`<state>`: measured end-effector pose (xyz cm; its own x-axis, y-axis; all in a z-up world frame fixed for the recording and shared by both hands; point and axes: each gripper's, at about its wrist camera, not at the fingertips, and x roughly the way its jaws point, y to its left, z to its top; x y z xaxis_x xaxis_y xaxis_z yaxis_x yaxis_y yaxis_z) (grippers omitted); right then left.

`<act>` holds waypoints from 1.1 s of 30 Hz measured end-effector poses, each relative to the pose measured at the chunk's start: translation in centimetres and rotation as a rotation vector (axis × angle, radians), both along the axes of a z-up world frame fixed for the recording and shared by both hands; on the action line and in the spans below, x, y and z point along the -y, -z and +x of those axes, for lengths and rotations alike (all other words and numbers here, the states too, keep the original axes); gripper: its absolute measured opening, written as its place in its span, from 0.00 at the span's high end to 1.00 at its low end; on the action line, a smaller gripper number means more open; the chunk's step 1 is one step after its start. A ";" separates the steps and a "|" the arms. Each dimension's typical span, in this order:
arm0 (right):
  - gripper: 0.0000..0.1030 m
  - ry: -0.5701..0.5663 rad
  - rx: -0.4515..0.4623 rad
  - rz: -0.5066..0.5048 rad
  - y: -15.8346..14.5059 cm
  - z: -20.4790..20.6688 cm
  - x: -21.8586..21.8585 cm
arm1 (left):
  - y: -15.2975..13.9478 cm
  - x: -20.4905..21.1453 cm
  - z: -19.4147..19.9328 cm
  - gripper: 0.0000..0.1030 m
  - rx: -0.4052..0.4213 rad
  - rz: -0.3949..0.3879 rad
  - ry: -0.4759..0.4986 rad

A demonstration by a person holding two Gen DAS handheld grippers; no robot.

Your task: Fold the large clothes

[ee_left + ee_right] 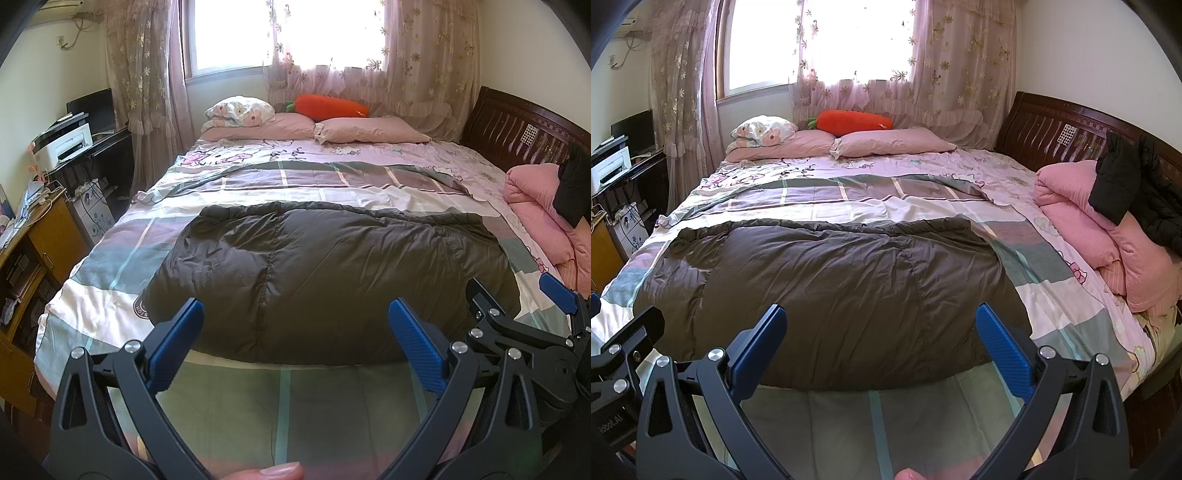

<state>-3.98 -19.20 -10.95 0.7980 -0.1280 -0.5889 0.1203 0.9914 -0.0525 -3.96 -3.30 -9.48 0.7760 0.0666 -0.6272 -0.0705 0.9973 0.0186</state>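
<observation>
A large dark brown padded coat [325, 269] lies flat in a broad folded slab on the checked bedspread [110, 280], near the foot of the bed. In the right wrist view the same coat [827, 291] fills the middle. My left gripper [295, 328] hovers open above the coat's near edge, its blue pads [177, 339] wide apart and holding nothing. My right gripper [881, 332] is likewise open and empty over the near edge. The right gripper [517, 310] also shows at the right of the left wrist view. A fingertip [273, 470] shows at the bottom.
Pink pillows [369, 131] and an orange carrot plush [332, 105] sit by the window. A folded pink quilt [1108, 236] with a black jacket [1137, 192] on it lies at the bed's right side by the wooden headboard [1052, 125]. A desk with a printer [70, 144] and a wooden cabinet [48, 236] stand left.
</observation>
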 end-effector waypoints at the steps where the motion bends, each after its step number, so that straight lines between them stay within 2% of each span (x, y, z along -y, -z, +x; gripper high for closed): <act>1: 0.01 0.000 0.000 0.000 0.0 0.0 0.0 | 0.0 0.0 0.0 0.02 0.000 0.000 0.000; 33: 0.01 -0.005 -0.004 0.002 0.1 0.0 0.1 | -0.1 0.0 0.2 0.02 -0.004 0.002 0.002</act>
